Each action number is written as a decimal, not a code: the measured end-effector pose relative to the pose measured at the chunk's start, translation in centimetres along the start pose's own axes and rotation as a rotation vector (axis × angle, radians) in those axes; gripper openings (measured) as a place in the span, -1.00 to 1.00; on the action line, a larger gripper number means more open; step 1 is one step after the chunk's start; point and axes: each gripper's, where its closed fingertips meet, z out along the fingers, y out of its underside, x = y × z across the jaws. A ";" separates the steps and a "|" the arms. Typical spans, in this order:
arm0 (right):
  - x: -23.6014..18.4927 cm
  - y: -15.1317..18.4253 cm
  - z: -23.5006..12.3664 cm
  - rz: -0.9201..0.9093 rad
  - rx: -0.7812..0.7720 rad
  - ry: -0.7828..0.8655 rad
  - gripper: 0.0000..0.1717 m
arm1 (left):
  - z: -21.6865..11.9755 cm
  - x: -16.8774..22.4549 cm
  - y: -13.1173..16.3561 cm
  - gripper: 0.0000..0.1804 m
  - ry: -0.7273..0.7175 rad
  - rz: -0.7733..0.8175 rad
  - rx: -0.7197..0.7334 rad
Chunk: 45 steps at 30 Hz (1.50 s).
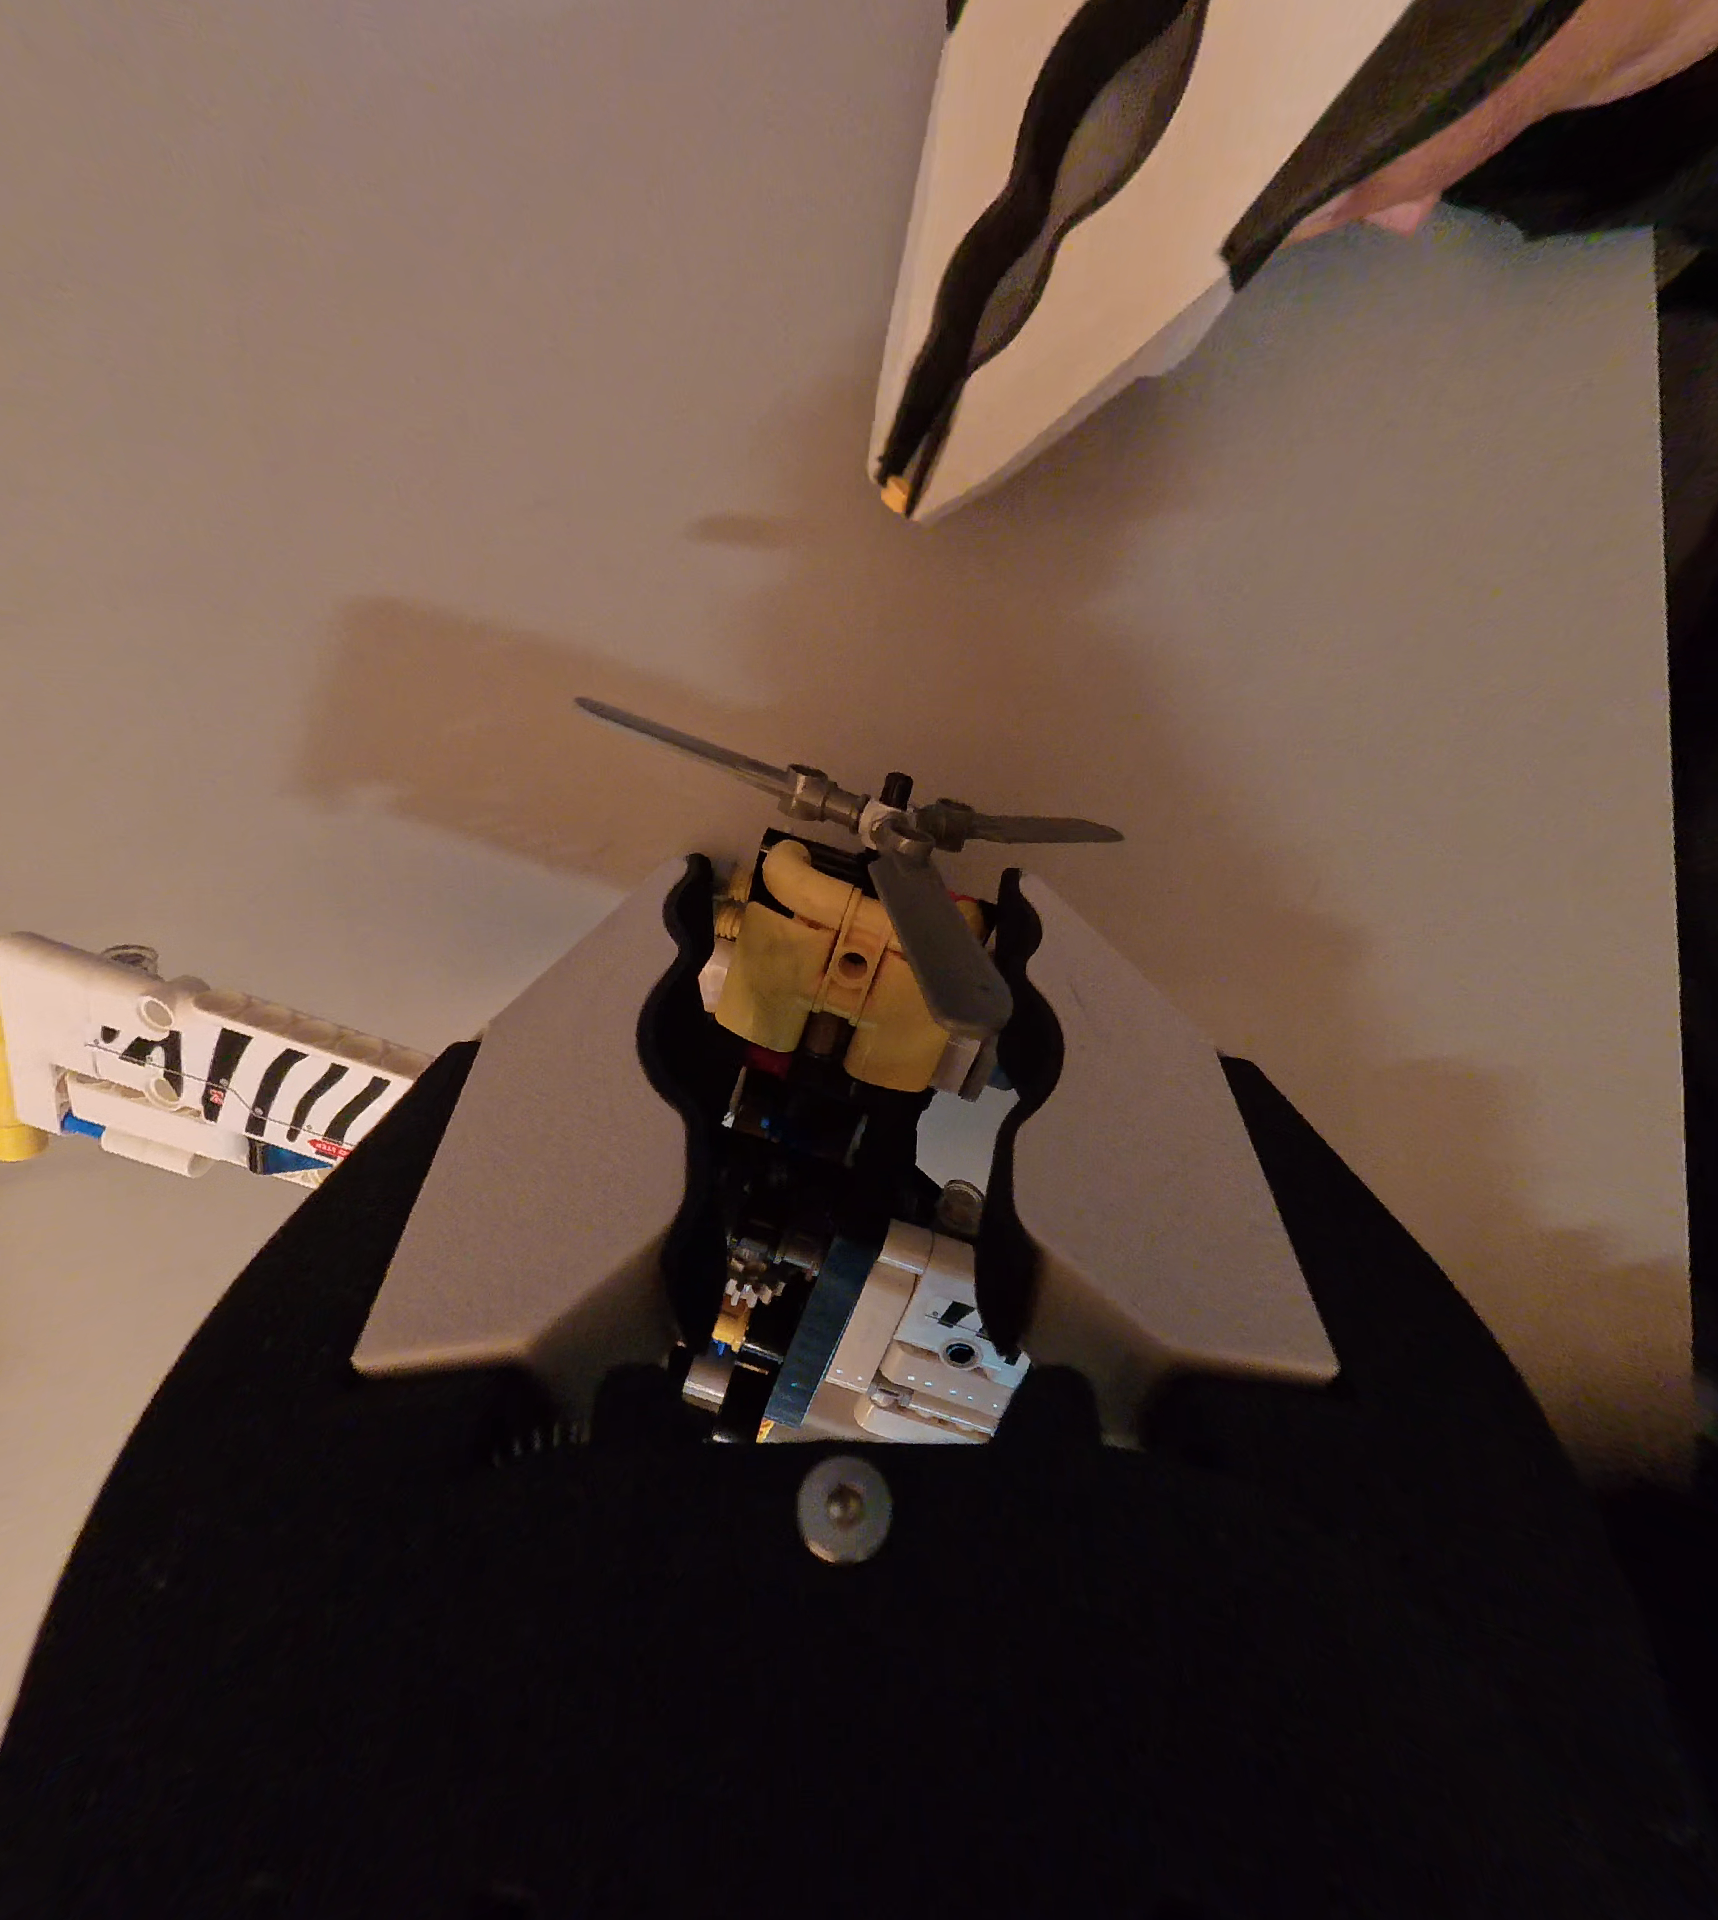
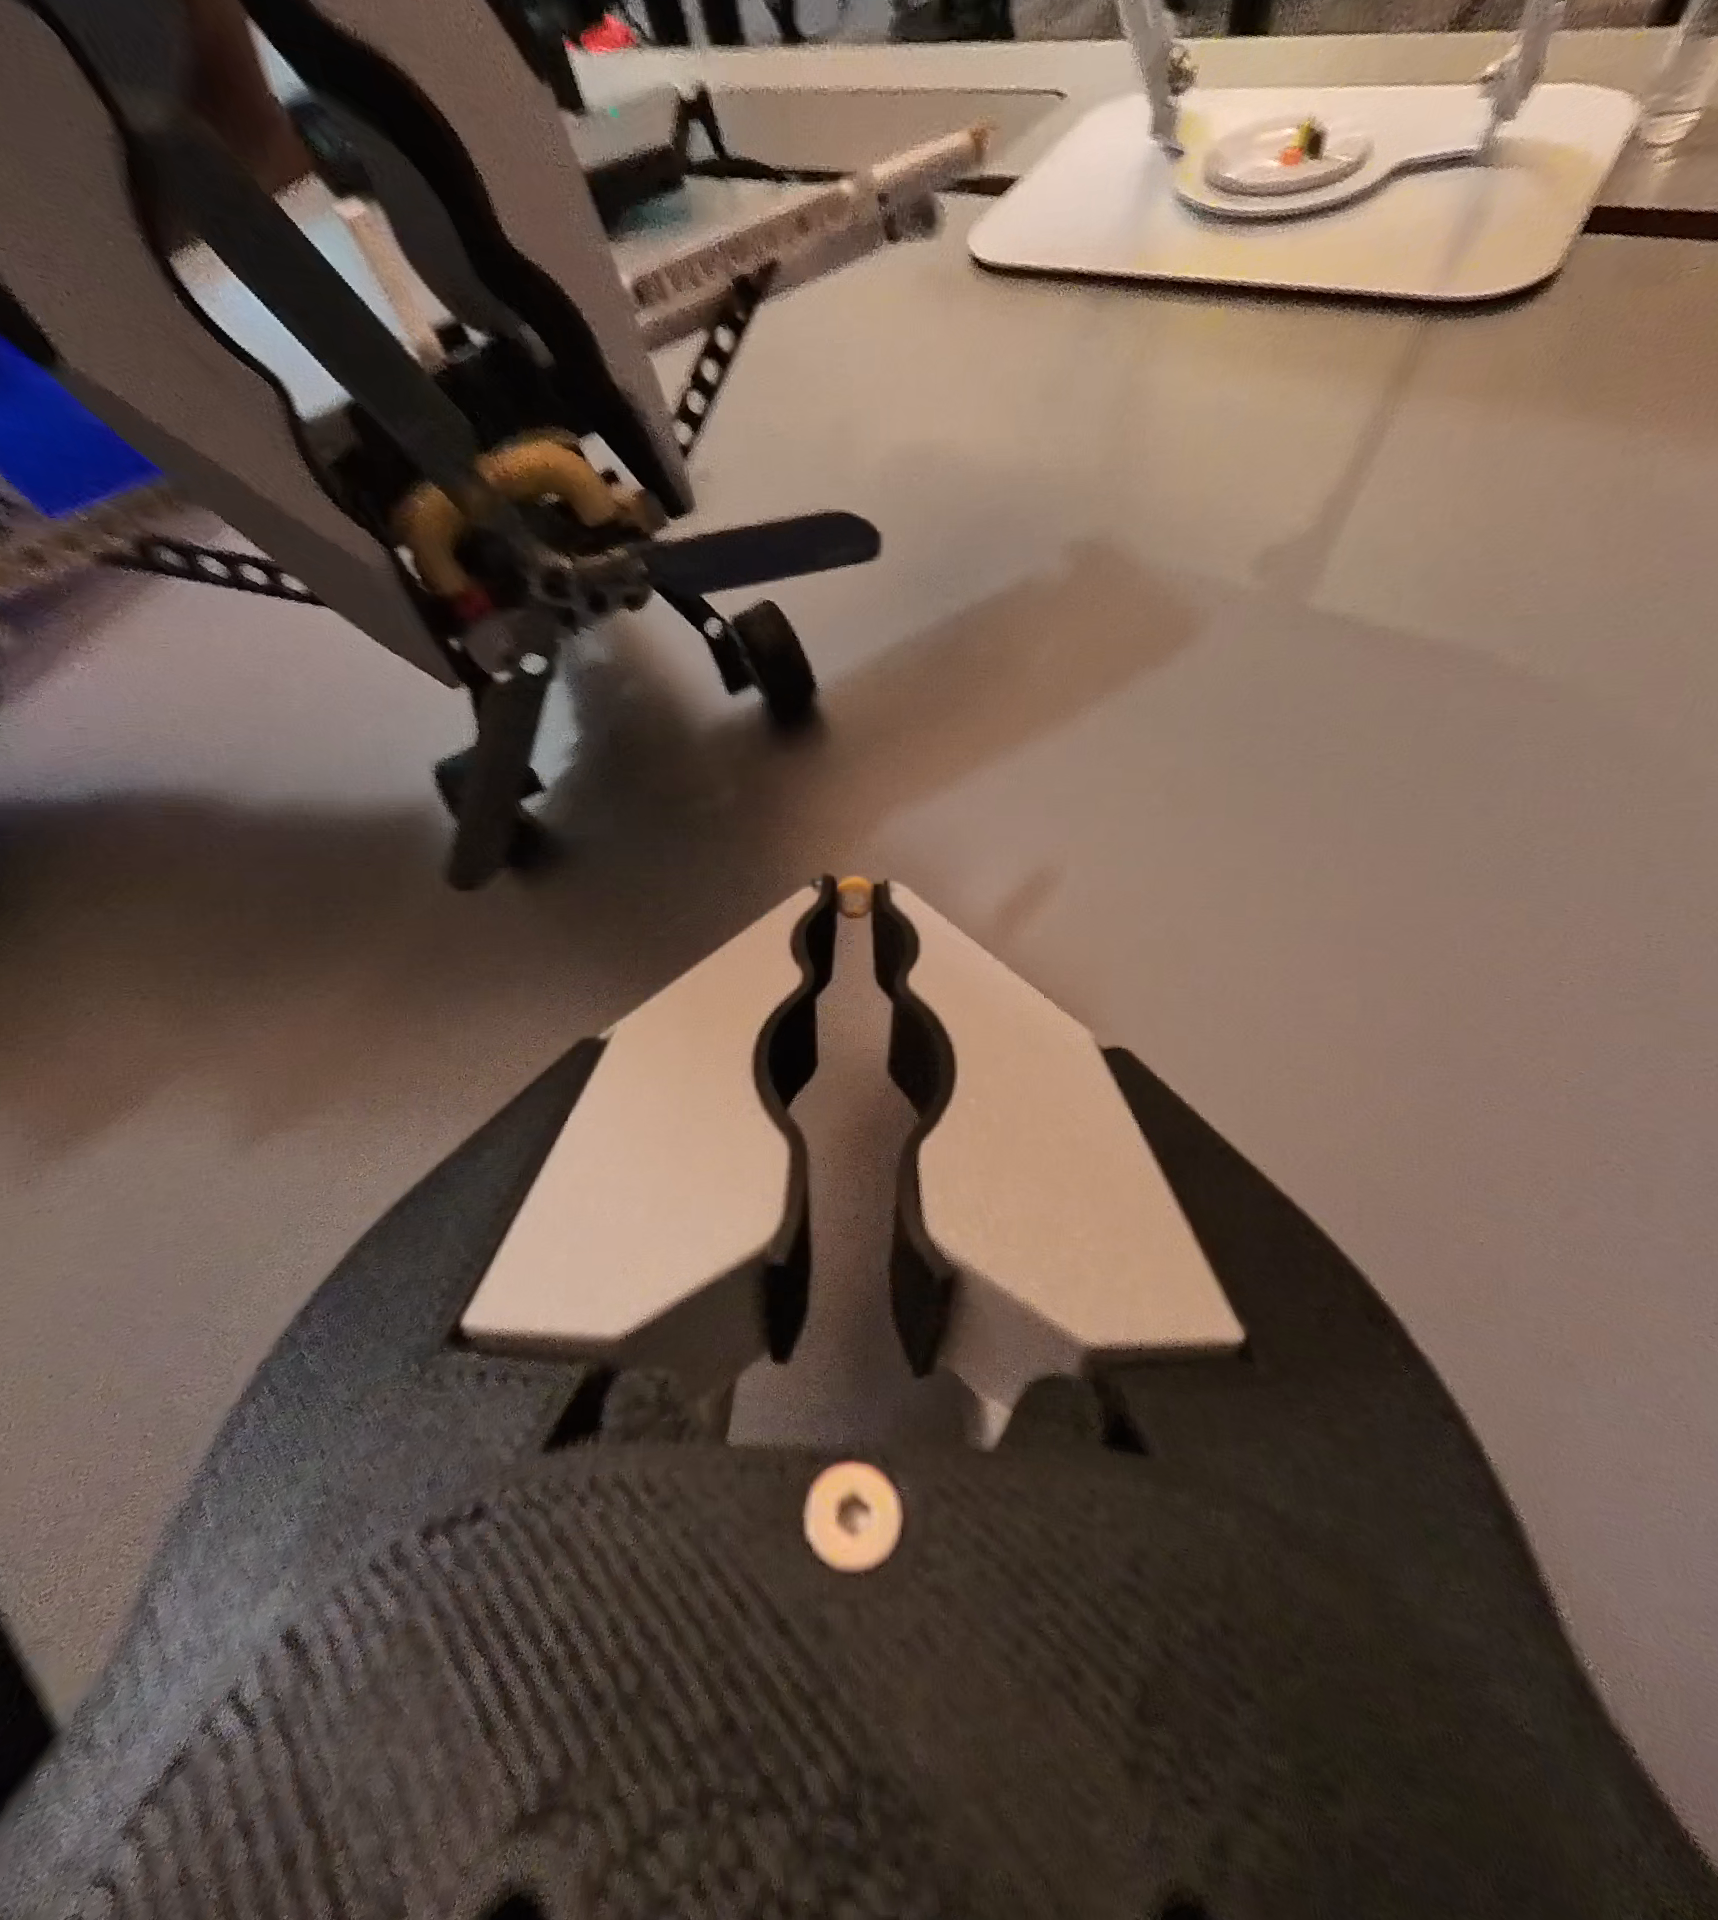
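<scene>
My left gripper [image 1: 850,914] is shut on the nose of a toy plane [image 1: 834,997] built of bricks. The nose is tan and black, and a grey propeller [image 1: 896,821] stands just past my fingertips. The plane's white striped wing [image 1: 211,1070] sticks out to the left. In the right wrist view the plane [image 2: 564,561] rests on its black wheels [image 2: 777,649] on the grey table. My right gripper [image 2: 855,896] is shut on a small yellow peg [image 2: 855,894], held at the very fingertips. It also shows in the left wrist view [image 1: 902,499], beyond and to the right of the propeller.
A white tray [image 2: 1250,229] with a white plate [image 2: 1281,161] of small parts lies at the far right of the grey table [image 2: 1354,727]. A clear glass [image 2: 1686,73] stands behind the tray. The table's right edge [image 1: 1665,831] and a person's hand [image 1: 1395,208] show in the left wrist view. The gap from one gripper's tips to the other's is roughly 9 cm.
</scene>
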 end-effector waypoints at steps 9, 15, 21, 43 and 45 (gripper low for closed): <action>2.0 2.9 1.2 -0.097 -0.174 0.175 -0.94 | 0.0 0.0 0.0 -0.41 0.001 0.004 -0.003; 2.1 3.5 1.5 -0.125 -0.216 0.190 -0.94 | 0.1 0.1 0.0 -0.41 0.004 0.009 -0.005; 2.0 3.6 1.6 -0.135 -0.227 0.191 -0.82 | 0.1 0.1 -0.1 -0.41 0.003 0.013 -0.007; 4.5 -0.3 -1.8 -0.027 0.065 0.210 -0.81 | 0.2 0.1 -0.1 -0.40 -0.011 0.029 -0.014; 5.3 1.4 -2.1 -0.049 -0.032 0.210 -0.80 | 0.2 0.1 -0.1 -0.40 -0.013 0.030 -0.015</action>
